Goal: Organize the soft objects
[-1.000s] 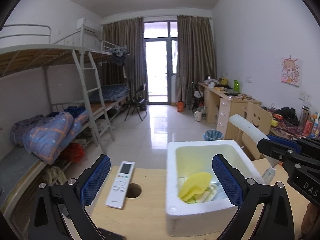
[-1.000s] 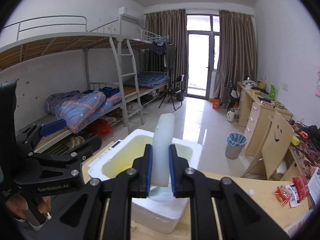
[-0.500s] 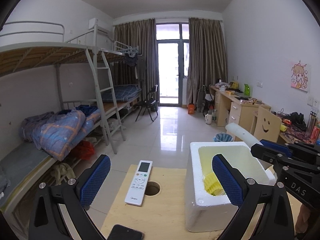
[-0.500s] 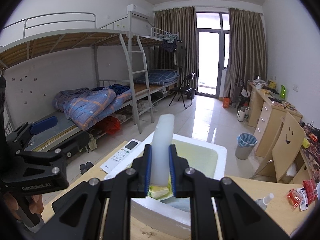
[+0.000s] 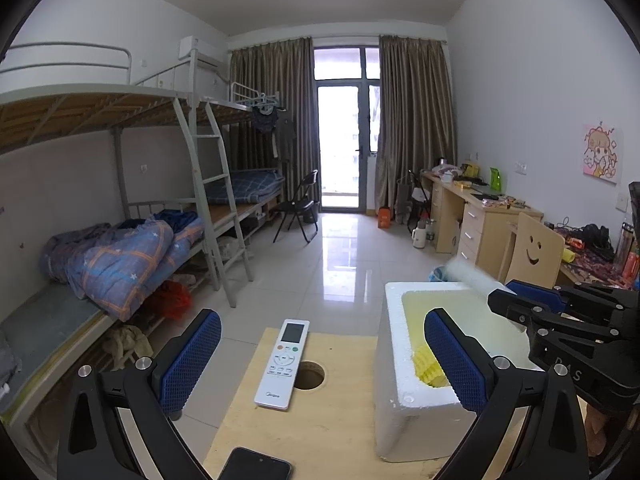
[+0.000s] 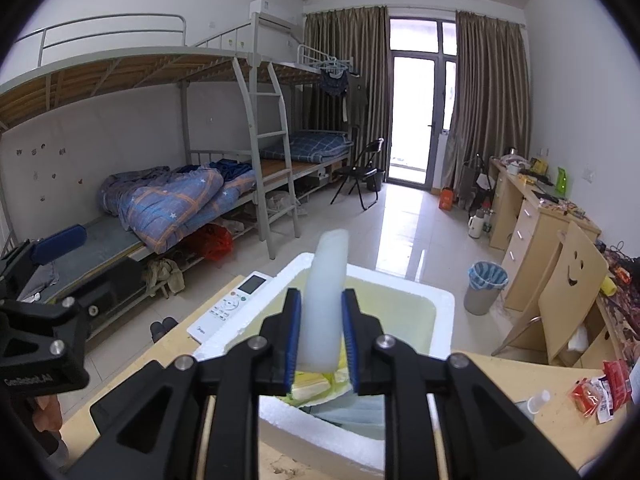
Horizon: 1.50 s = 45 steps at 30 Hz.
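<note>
My right gripper (image 6: 320, 336) is shut on a pale white foam tube (image 6: 326, 296), held upright over the white styrofoam box (image 6: 440, 304). Yellow soft pieces (image 6: 316, 384) lie inside the box. In the left wrist view the box (image 5: 396, 400) stands at the right on the wooden table (image 5: 336, 432), with a yellow piece (image 5: 428, 368) inside and the tube's end (image 5: 468, 276) above its far rim. My left gripper (image 5: 320, 360) is open and empty, left of the box and above the table.
A white remote (image 5: 284, 364) lies beside a round hole (image 5: 308, 376) in the table. A dark phone (image 5: 256, 468) lies at the near edge. A small bottle (image 6: 536, 400) and snack packets (image 6: 596, 388) lie right of the box. Bunk beds stand at the left, desks at the right.
My left gripper has shifted left, away from the box, so the remote and phone now show between its fingers. My right gripper still holds the tube and has moved over the box.
</note>
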Available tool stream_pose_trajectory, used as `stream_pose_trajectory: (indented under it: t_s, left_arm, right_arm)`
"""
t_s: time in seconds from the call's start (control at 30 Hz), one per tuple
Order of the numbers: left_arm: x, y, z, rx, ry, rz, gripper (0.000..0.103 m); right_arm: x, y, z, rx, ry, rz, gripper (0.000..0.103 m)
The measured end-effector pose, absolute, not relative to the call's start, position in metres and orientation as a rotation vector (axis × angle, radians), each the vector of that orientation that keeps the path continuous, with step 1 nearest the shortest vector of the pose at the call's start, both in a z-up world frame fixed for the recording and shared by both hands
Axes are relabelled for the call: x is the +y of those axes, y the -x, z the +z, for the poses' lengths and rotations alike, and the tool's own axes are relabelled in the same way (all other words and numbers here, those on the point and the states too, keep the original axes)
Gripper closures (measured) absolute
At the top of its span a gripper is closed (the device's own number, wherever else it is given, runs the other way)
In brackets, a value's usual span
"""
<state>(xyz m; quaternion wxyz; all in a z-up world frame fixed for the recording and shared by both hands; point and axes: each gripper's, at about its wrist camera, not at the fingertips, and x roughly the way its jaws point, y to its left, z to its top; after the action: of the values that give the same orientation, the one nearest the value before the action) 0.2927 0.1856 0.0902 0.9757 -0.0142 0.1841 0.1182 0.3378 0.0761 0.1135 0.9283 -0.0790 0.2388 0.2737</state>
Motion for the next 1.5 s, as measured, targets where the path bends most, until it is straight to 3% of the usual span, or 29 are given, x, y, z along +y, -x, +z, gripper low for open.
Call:
stream_pose_trajectory:
  t_s: [0.03,0.1,0.17,0.23,0.73,0.8,0.87,1.5]
  left_arm:
    - [0.186,-0.293,0.090,0.371,0.033,0.237,0.001]
    - [0.187,-0.292,0.090,0.370,0.037,0.239,0.001]
    - [0.188,-0.291,0.090,0.373,0.035,0.245,0.001]
    - [0.189,-0.291,0.090,0.373,0.035,0.247,0.001]
    - [0.187,-0.275,0.097,0.355,0.052,0.227,0.001]
    - [0.184,-0.271,0.100,0.351,0.055,0.222,0.001]
    - [0.180,-0.266,0.102,0.349,0.053,0.214,0.001]
    - [0.134,-0.185,0.140,0.257,0.014,0.163,0.001]
  right_arm:
    - [0.077,-0.339,0.113,0.494,0.165,0.559,0.077]
    - [0.078,-0.338,0.112,0.495,0.174,0.557,0.061]
    - [0.076,-0.336,0.114,0.482,0.173,0.552,0.027]
    - [0.074,-0.332,0.115,0.453,0.172,0.536,0.016]
    - [0.065,-0.314,0.131,0.418,0.167,0.546,0.015]
    - [0.060,-0.310,0.134,0.416,0.153,0.543,0.012]
    - [0.055,-0.307,0.137,0.417,0.135,0.547,0.000]
    - [0.013,-0.222,0.171,0.319,0.113,0.492,0.000]
